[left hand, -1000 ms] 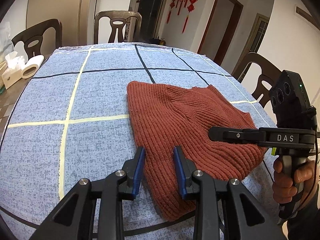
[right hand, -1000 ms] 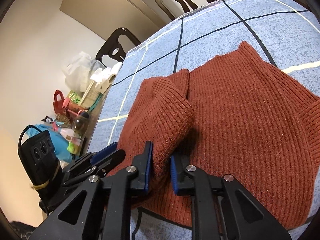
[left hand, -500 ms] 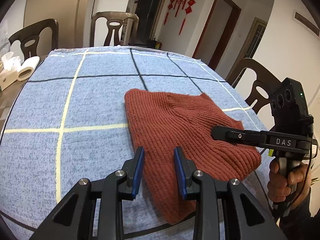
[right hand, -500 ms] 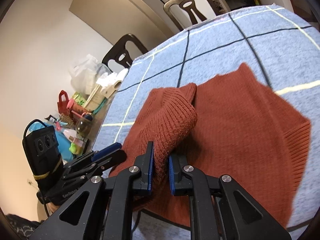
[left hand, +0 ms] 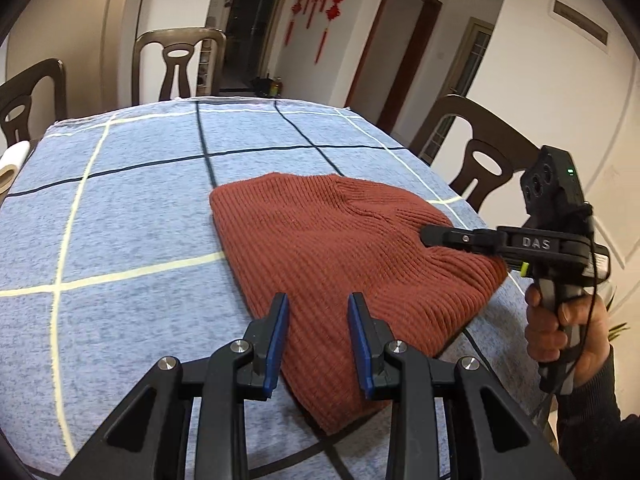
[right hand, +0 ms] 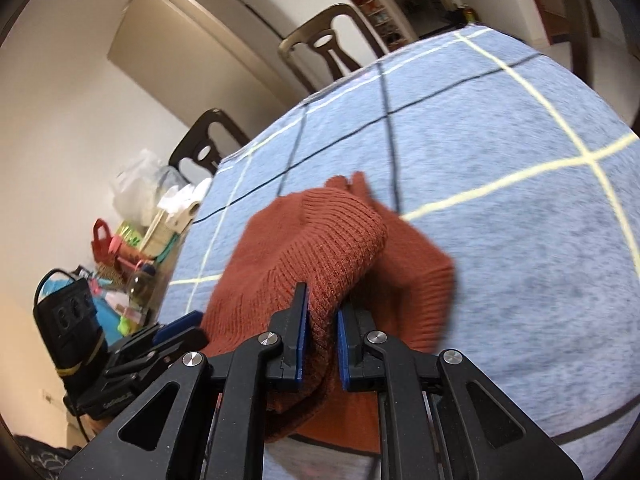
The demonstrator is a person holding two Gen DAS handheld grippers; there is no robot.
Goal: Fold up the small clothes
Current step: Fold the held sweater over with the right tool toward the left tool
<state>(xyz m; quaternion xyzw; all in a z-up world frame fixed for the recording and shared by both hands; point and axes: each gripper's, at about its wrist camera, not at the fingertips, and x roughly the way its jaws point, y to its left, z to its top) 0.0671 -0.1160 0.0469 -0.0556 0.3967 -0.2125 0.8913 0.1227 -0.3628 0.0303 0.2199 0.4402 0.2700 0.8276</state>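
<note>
Left wrist view: The rust-red ribbed knit sweater (left hand: pixel 344 256) lies on the worktop (left hand: pixel 120 240), which is covered by a blue cloth with yellow and black grid lines. The garment sits right of centre, its near corner close to the near edge. The left gripper (left hand: pixel 316 336) hangs just above the near part of the sweater with its blue-padded jaws spread wide and nothing between them. The right gripper (left hand: pixel 430 236) enters from the right, its tip at the sweater's raised right-hand portion. Dark wooden chairs (left hand: pixel 180 64) stand at the far side.

Right wrist view: The right gripper (right hand: pixel 322 334) has its jaws closed to a narrow gap, with a thick bunch of the sweater (right hand: pixel 320 248) pinched between the pads. The held fold stands up off the worktop (right hand: pixel 500 200), while a lower layer lies flat beneath, blurred. The left gripper (right hand: pixel 176 326) shows at the lower left beside the garment. Household clutter (right hand: pixel 132 240) lies beyond the left edge.

Assessment: The step in hand appears to be carrying the lifted side across the body of the garment. To do it well, the right gripper should keep its pinch firm, carry the fold low and level, and lay the edge in line with the opposite side. The left gripper would best pin the near hem, so the lower layer does not drag.
</note>
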